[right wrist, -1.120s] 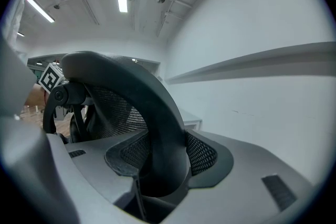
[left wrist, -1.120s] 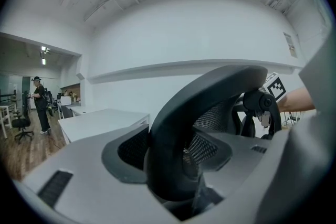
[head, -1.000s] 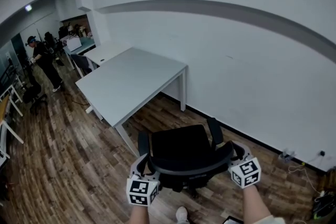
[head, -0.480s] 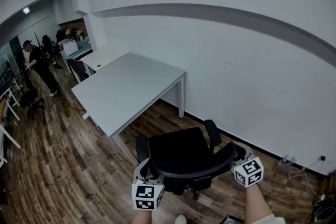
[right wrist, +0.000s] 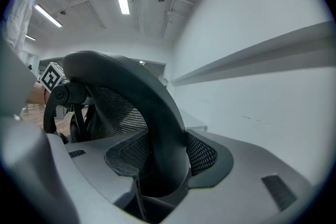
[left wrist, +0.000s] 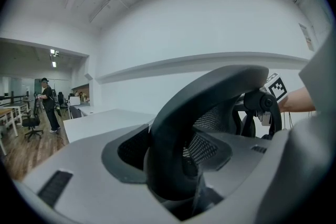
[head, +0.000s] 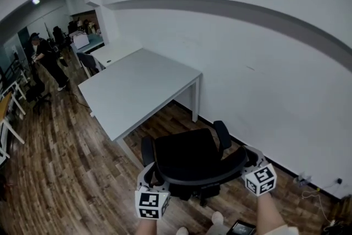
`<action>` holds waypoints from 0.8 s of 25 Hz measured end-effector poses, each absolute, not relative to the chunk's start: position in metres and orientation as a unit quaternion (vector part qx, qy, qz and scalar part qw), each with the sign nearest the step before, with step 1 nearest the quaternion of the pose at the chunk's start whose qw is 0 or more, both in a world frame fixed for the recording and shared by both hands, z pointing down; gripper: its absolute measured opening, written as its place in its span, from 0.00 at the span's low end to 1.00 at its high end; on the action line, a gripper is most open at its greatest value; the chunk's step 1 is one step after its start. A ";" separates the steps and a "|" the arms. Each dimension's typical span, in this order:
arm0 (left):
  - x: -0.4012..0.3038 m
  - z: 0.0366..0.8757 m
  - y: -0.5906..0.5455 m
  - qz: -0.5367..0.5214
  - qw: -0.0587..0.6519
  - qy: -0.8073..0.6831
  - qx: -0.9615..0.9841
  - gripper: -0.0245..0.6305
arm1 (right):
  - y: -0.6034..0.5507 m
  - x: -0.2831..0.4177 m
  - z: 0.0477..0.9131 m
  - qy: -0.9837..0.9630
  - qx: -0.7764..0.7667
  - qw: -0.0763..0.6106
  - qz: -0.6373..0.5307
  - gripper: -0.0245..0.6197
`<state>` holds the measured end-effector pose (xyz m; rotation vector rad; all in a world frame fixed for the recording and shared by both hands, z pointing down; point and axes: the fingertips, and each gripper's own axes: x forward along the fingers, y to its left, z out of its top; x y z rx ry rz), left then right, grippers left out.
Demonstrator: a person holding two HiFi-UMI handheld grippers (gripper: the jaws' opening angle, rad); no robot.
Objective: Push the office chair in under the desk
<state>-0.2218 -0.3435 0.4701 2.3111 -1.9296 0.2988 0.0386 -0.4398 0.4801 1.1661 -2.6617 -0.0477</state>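
The left hand-held gripper (left wrist: 173, 165) is clamped on the thick dark rim of the chair back (left wrist: 210, 97). The rim sits right between its two jaws, and the pads press on it from both sides. The right hand-held gripper (right wrist: 157, 165) does the same at the other end of that rim, with its jaws closed around it too. So both hold the office chair (head: 190, 159) by the top of its back, one at each side, like hands on a shopping cart.

In the head view, the office chair is black and stands on the wooden floor (head: 66, 173), right in front of the one holding the tools. Its back is toward them and its seat points away, toward the white wall (head: 264, 74). The white surface (head: 137, 88) is just past the chair, up and to the left. The chair is near the closest leg (head: 125, 148) of the surface, but no part of the seat is under the top.

I think the task is only at its start. The grip is made and the chair is close. The main part is left: line the chair up with the open space between the legs, then roll it forward until the seat slides in under the surface. It may need a little turn first so it does not bump that leg.

Far off at the left, a person (head: 47, 60) stands well away from all this.
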 end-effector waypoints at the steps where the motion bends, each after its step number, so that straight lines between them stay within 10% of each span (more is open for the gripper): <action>1: -0.222 0.469 -0.348 0.096 0.058 -0.642 0.759 0.37 | -0.446 0.037 0.481 -0.912 0.393 0.118 -0.016 0.39; 20: -0.211 0.472 -0.426 0.069 0.047 -0.727 0.682 0.37 | -0.573 0.022 0.481 -0.944 0.305 0.123 -0.029 0.39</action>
